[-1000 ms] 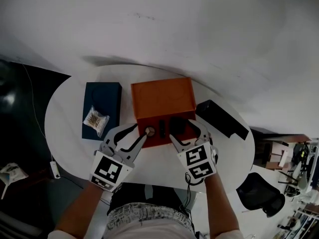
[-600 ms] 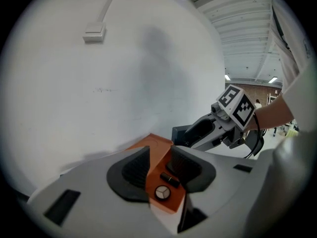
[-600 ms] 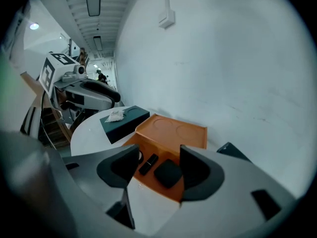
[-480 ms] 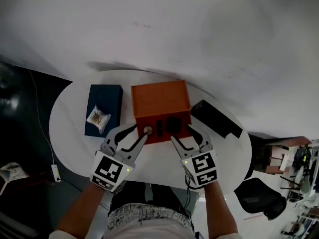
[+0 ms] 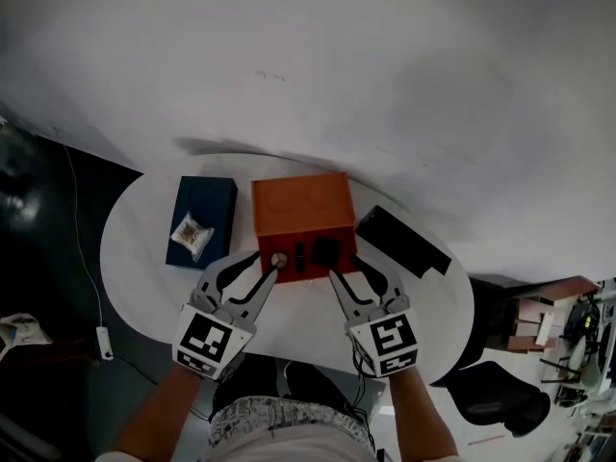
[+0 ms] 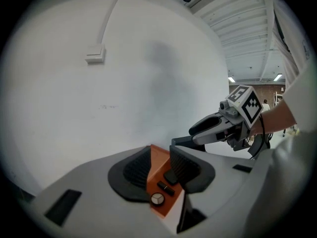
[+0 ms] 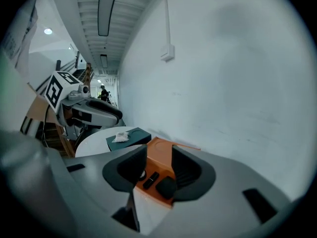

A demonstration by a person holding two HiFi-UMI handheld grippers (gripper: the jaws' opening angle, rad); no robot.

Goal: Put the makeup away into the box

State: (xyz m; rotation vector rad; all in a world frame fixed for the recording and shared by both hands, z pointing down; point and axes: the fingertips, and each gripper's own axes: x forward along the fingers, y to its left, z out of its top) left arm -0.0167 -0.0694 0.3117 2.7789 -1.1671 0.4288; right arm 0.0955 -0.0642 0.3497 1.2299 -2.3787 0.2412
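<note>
Hovering just short of the orange box (image 5: 300, 203), the left gripper (image 5: 267, 263) and right gripper (image 5: 348, 265) were both empty, jaws apart though they'd just been closing, makeup (image 5: 325, 250) sitting inside it.
</note>
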